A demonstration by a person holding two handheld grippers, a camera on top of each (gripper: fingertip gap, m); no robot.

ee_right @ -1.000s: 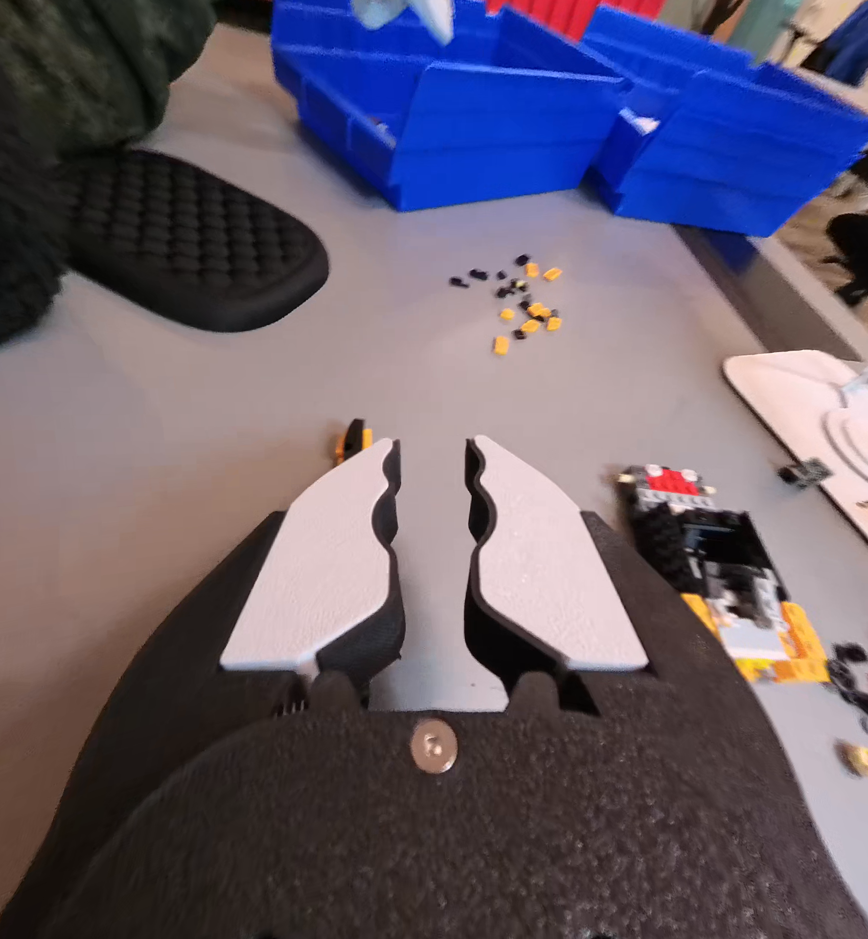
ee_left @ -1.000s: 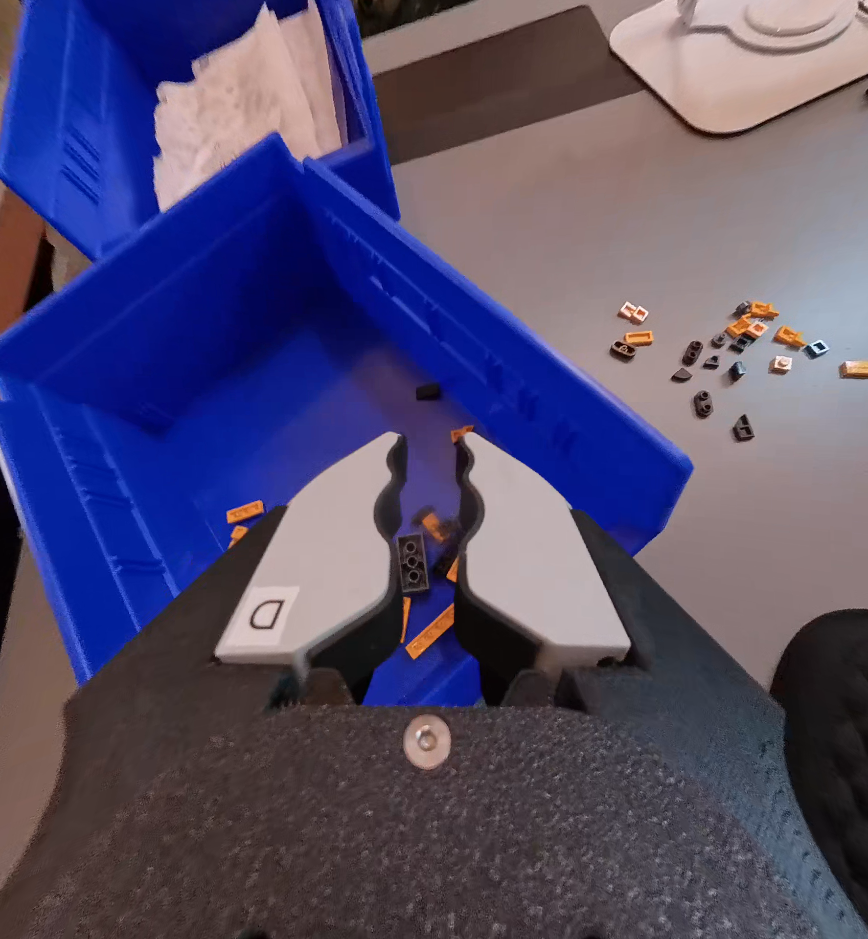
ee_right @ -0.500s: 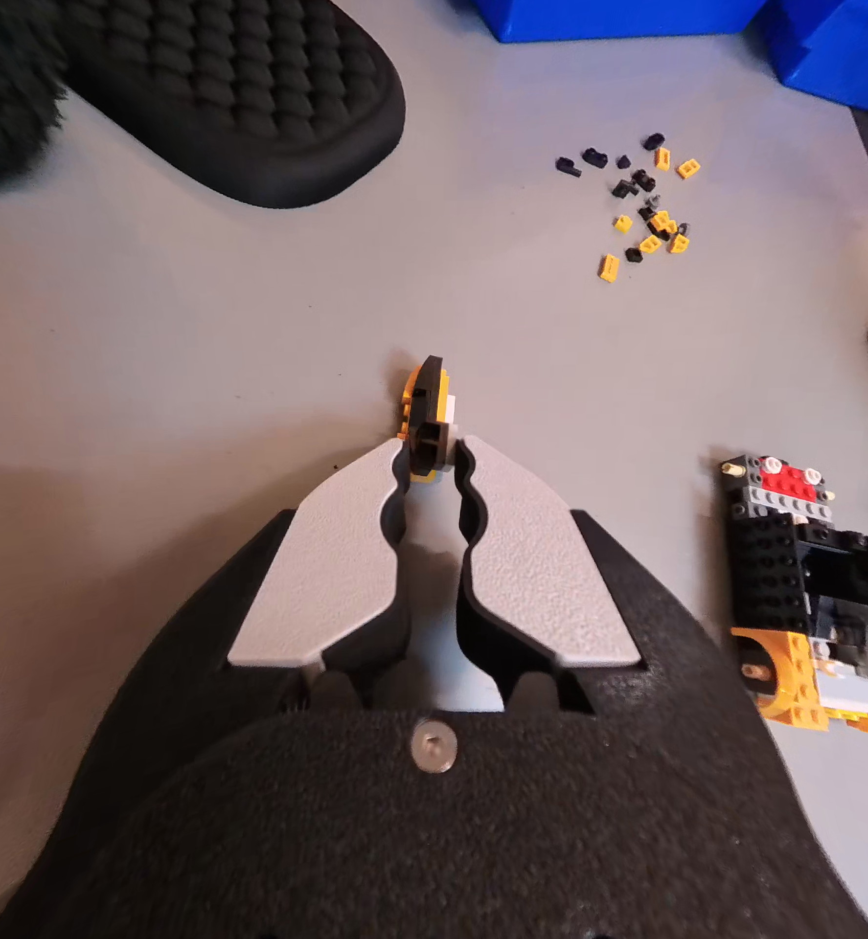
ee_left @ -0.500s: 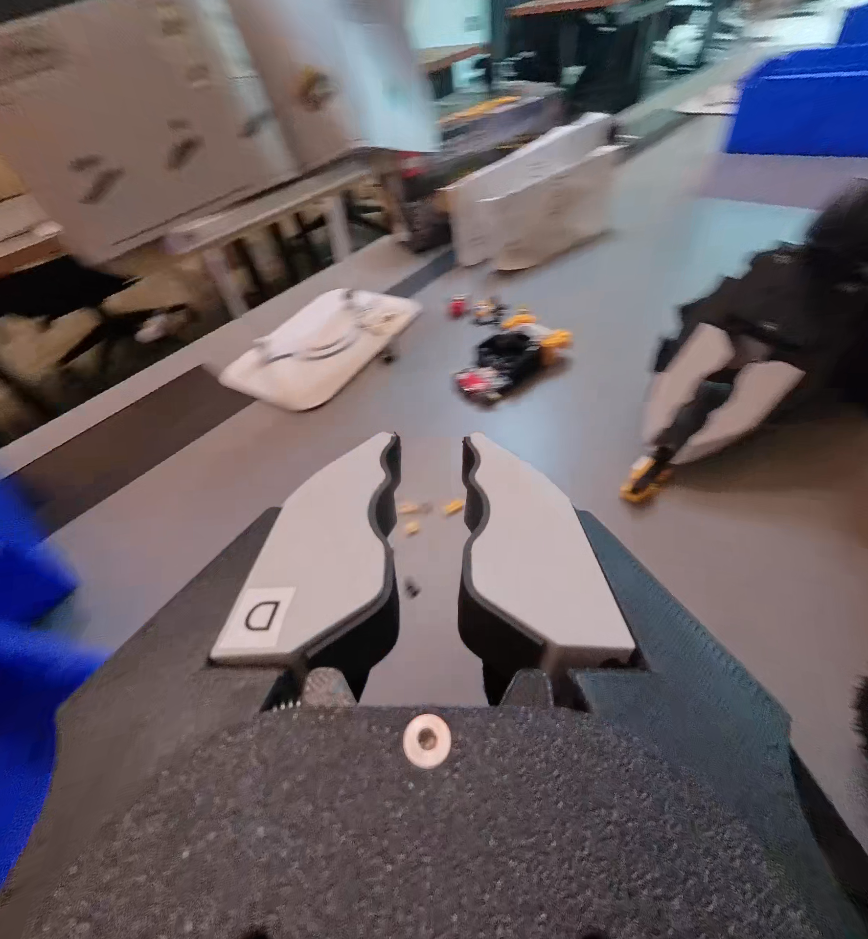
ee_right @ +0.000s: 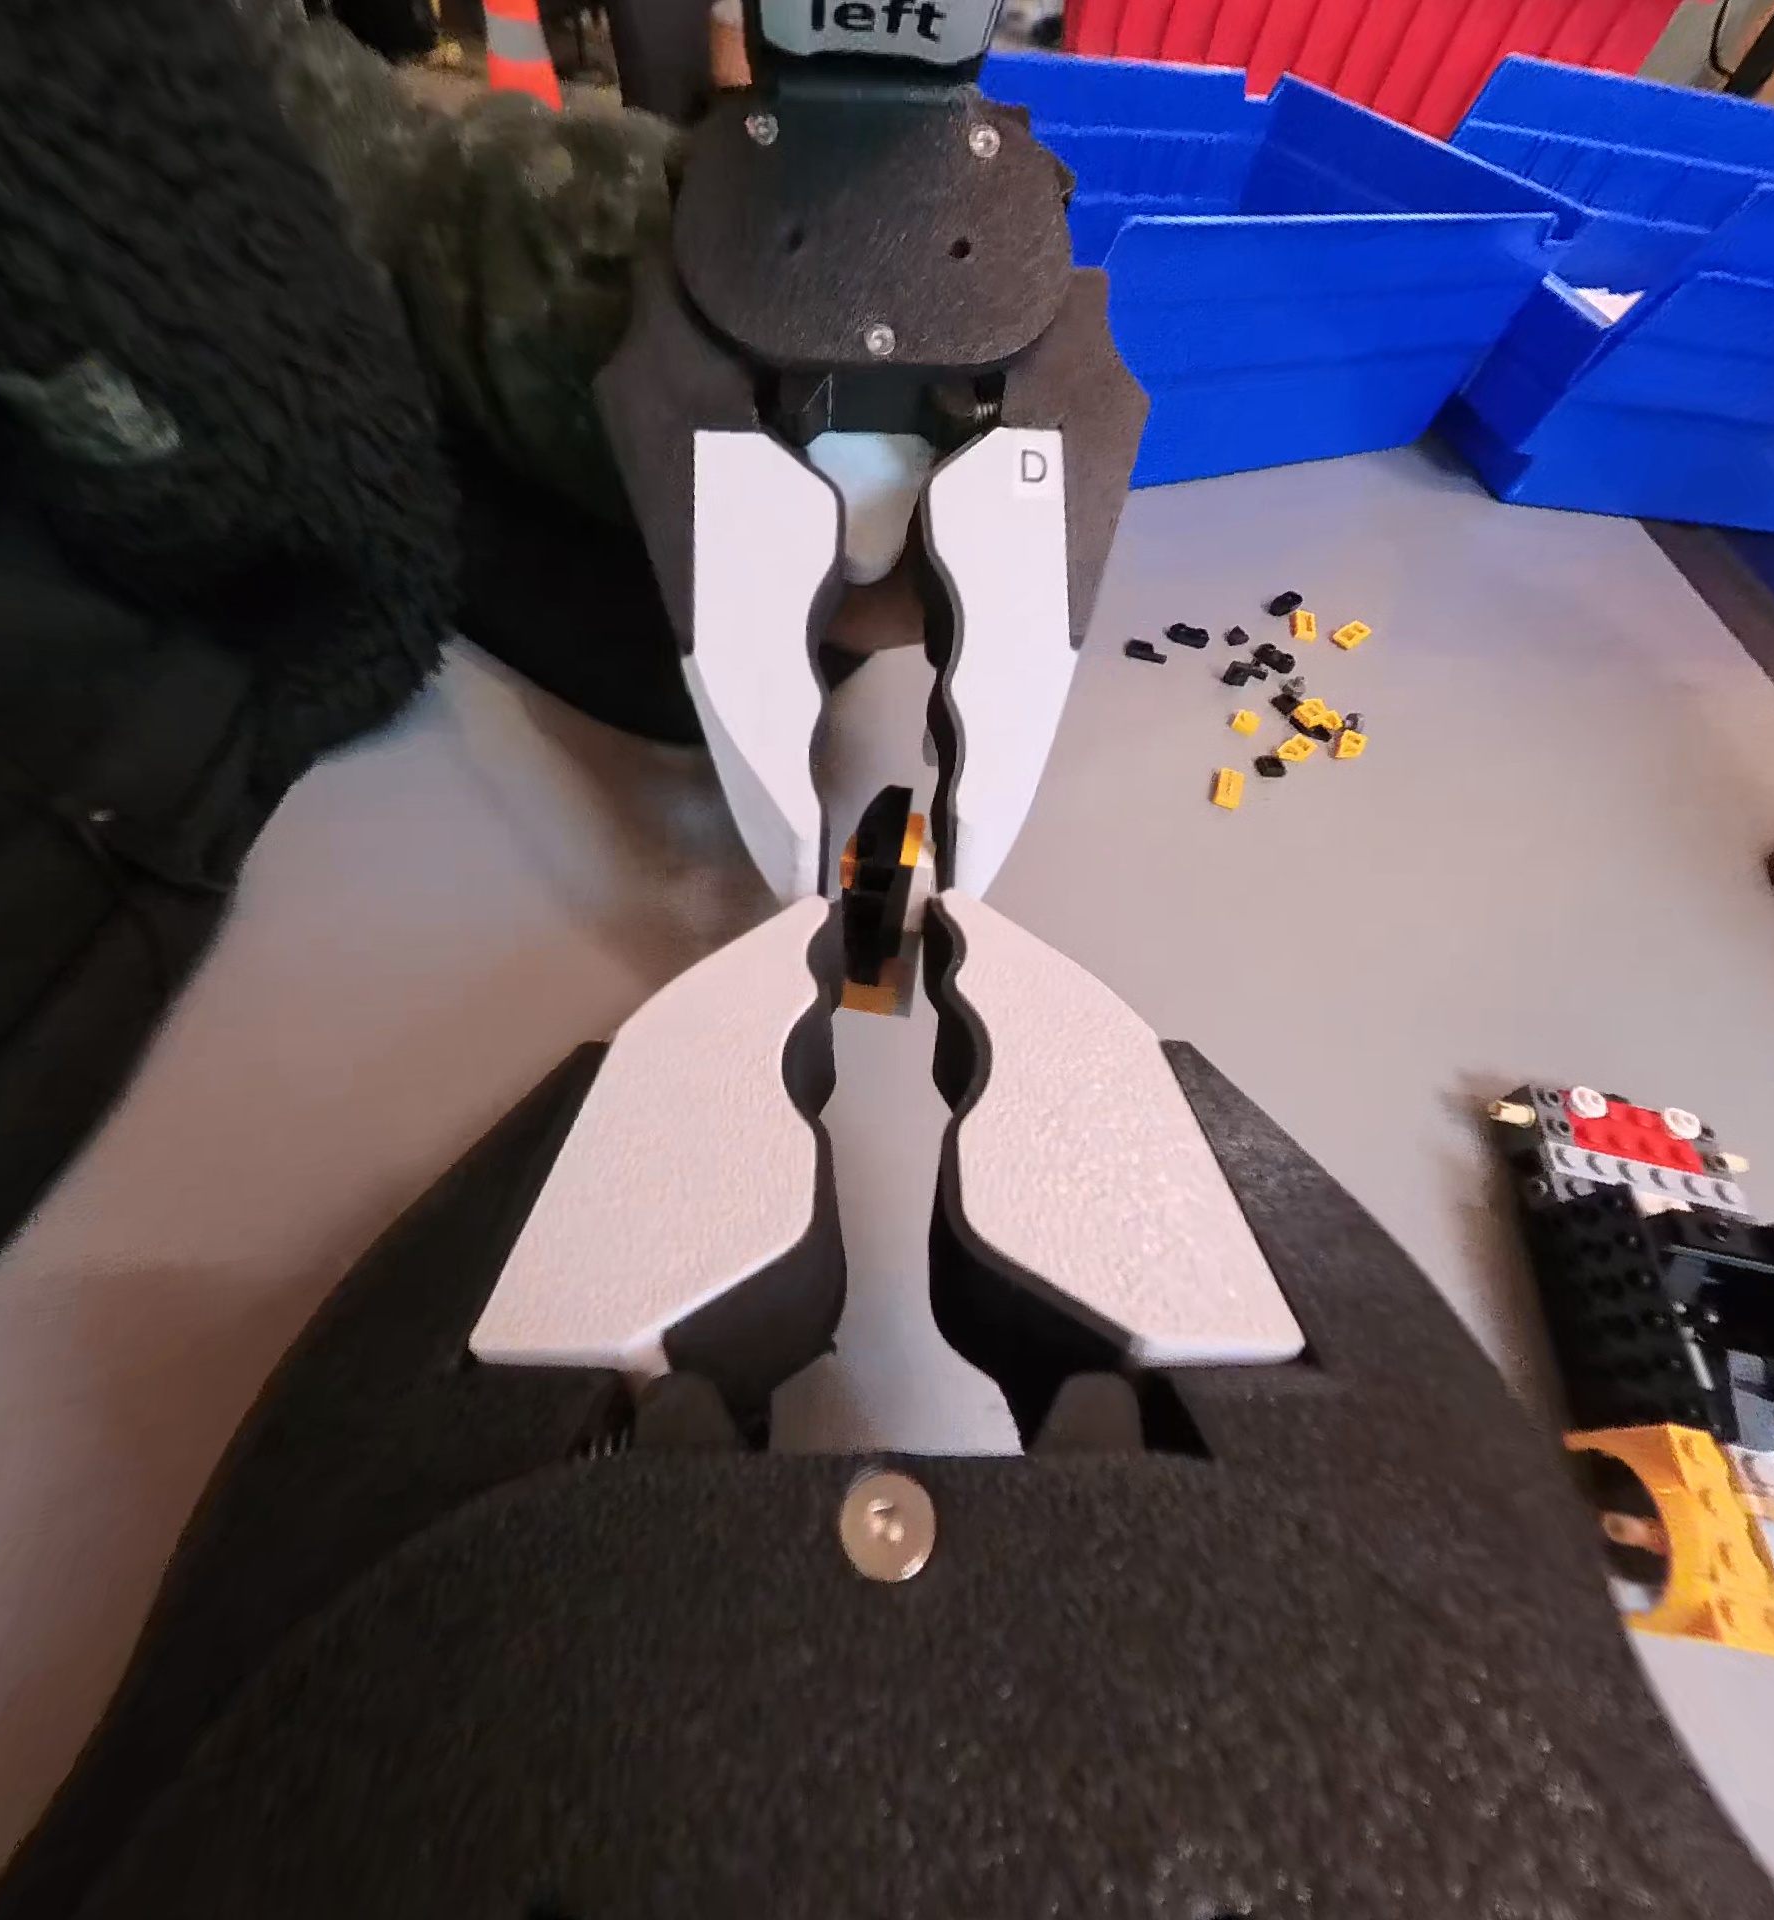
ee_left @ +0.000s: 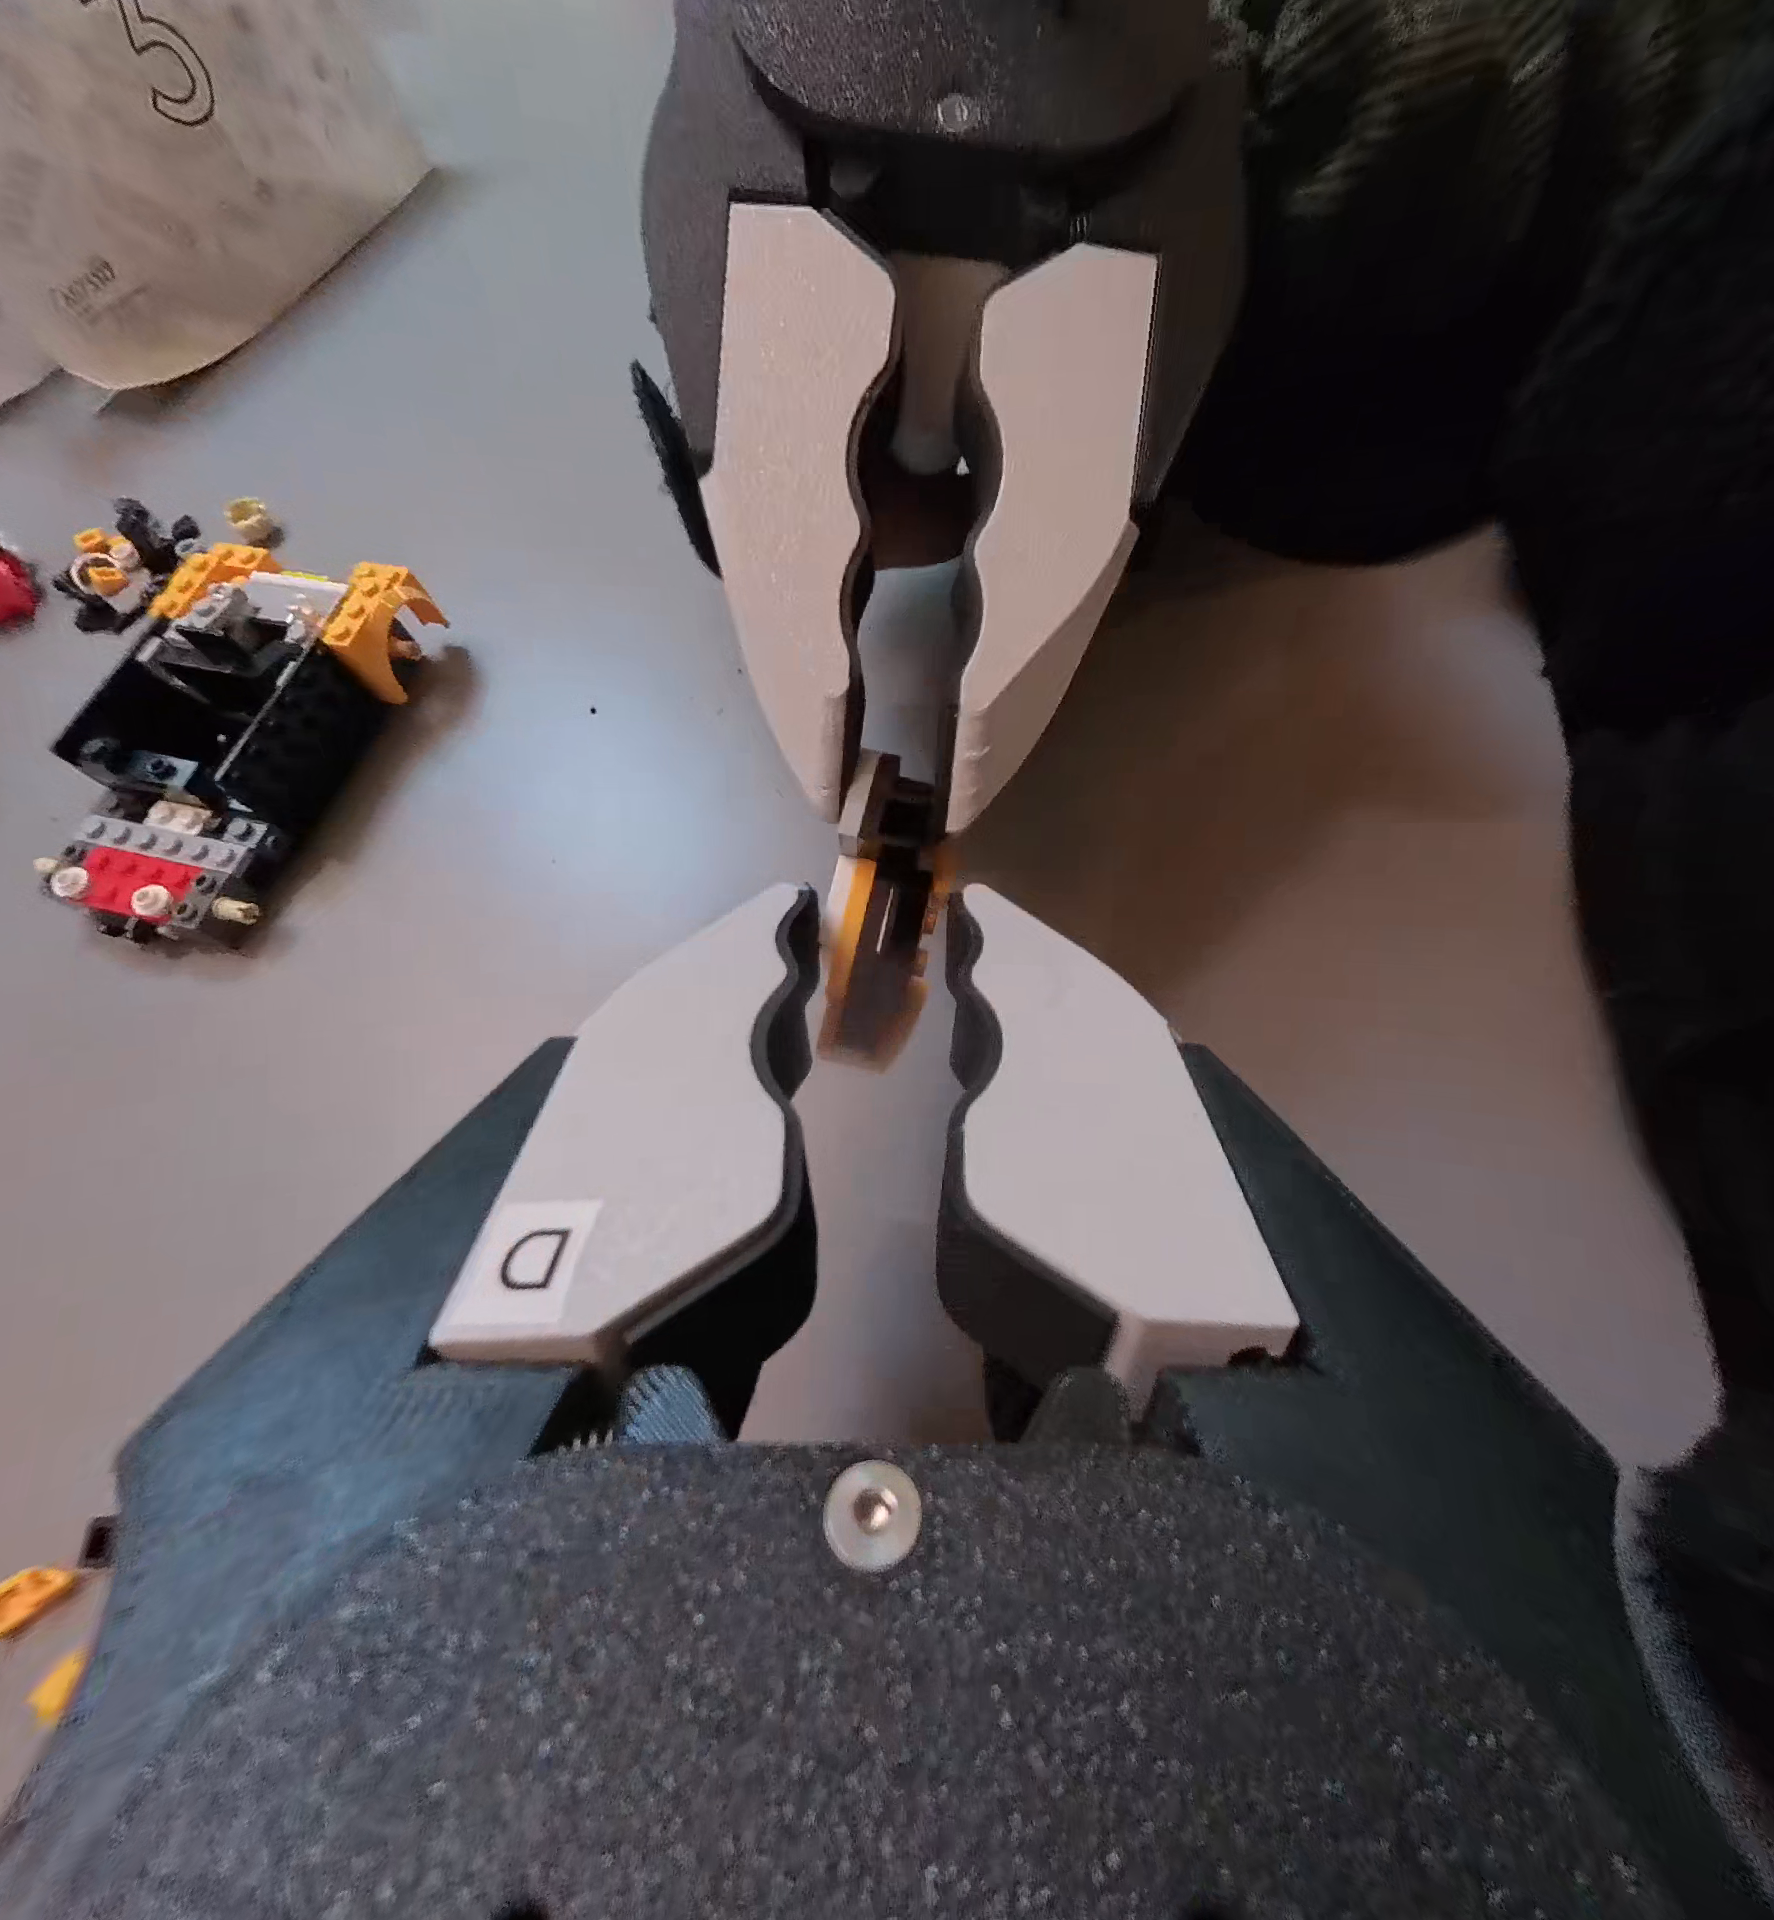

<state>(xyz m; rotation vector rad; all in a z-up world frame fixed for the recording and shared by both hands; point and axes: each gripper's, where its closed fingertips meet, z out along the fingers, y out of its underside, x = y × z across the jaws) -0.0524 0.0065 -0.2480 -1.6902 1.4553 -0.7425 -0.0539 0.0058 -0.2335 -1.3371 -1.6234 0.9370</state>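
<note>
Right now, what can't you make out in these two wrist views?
- Small black-and-orange brick assembly between both tongs: the far end is hidden by the right tongs in the left wrist view, and the near end is blurred.
- Left tongs: pad contact with the assembly cannot be told.
- Blue plastic bins, right wrist view: contents hidden by their walls.
- Scattered small black and orange bricks, right wrist view: too small to tell shapes.

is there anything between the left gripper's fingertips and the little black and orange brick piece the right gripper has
Nothing visible. The small black-and-orange brick assembly already sits between the left gripper's open fingertips, with small gaps on both sides, while the right gripper pinches its other end. Only bare grey table lies beneath.
</note>
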